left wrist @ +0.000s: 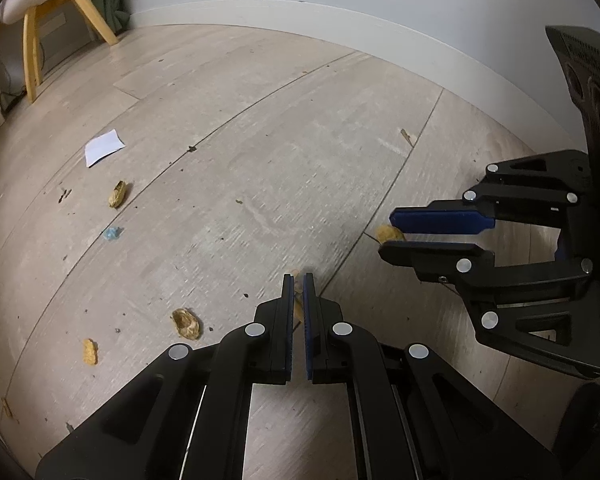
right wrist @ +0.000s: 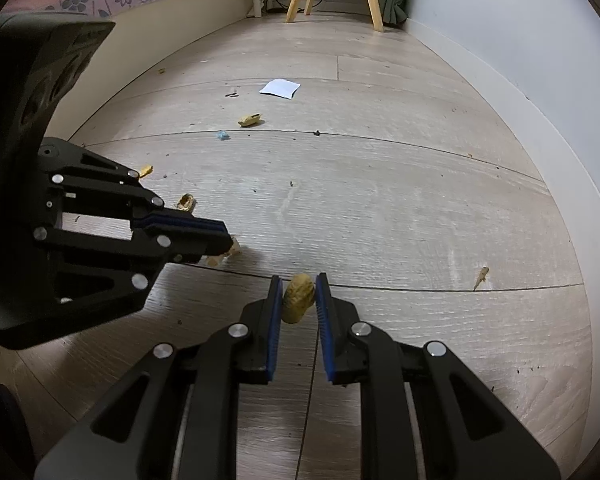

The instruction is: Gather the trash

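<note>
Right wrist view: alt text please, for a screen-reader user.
The right gripper straddles a peanut shell on the wooden floor, jaws not yet closed on it. The left gripper comes in from the left; more shells and a paper scrap lie beyond.

My claws (right wrist: 298,294): matt black plastic, ribbed blue pads (right wrist: 275,320), shiny metal pins. Floor (right wrist: 380,208): pale matt wood-grain planks. Peanut shell (right wrist: 298,298): rough, tan.
</note>
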### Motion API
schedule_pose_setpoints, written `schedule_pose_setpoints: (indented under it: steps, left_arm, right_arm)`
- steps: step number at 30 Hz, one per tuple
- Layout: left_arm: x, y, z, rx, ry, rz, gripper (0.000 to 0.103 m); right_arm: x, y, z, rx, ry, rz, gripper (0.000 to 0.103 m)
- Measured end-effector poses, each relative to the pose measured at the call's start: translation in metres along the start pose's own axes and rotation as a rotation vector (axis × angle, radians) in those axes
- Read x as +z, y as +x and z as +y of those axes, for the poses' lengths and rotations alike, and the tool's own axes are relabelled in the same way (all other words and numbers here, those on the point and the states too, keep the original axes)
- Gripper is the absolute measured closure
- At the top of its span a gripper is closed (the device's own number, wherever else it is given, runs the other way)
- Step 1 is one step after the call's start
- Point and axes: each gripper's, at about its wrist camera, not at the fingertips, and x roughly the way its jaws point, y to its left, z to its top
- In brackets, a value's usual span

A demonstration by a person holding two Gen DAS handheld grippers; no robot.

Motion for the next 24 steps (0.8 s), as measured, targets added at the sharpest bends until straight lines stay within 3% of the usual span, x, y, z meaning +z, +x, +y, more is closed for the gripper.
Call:
schedule_pose_setpoints:
  steps: [17,24]
  left_arm:
    - [-0.0044,0.0039,0.0018,0.034,-0.012,0.003,0.099]
    - [-0.005,0.0034,0.0039,0.046,-0.017,-0.001,0.079]
  right_arm:
    - [-0.0017,-0.0018,0.0017,-0.002,0.0,0.002,0.085]
    - [-0.0033,-0.0029,0.0022,0.0,0.003,0.0,0.085]
